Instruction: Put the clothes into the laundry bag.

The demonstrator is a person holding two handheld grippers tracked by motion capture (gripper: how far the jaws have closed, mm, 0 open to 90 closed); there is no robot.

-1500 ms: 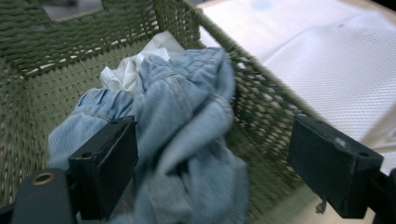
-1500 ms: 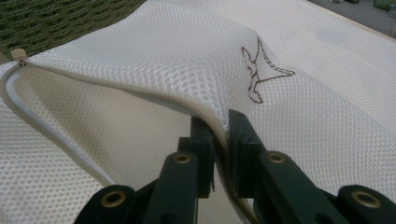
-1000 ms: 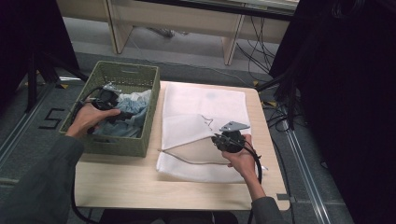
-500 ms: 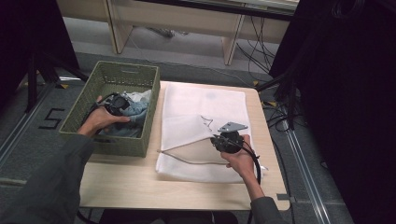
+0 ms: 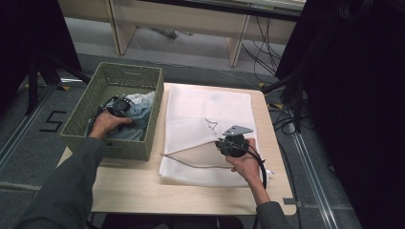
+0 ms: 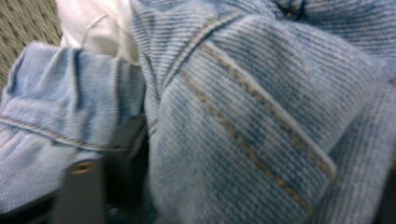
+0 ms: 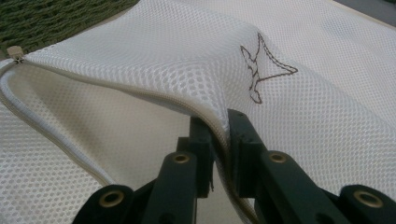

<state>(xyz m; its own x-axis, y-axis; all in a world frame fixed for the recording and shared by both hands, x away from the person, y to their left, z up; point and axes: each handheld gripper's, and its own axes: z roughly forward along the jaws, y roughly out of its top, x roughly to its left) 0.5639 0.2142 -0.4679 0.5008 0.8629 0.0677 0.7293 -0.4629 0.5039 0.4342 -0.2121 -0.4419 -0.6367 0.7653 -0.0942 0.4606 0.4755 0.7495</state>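
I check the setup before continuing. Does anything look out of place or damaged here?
Nothing stands out. The right gripper holds the mesh bag open by its edge, and the left gripper is among the jeans in the basket.

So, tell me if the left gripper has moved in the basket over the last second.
Yes. The left gripper has shifted toward the woven green basket's far right side, over the blue denim clothes.

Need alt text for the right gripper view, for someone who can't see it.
The right gripper pinches the zipped upper edge of a white mesh laundry bag between its black jaws, lifting it so the mouth gapes. A brown bird outline is stitched on the mesh; a green basket sits behind.
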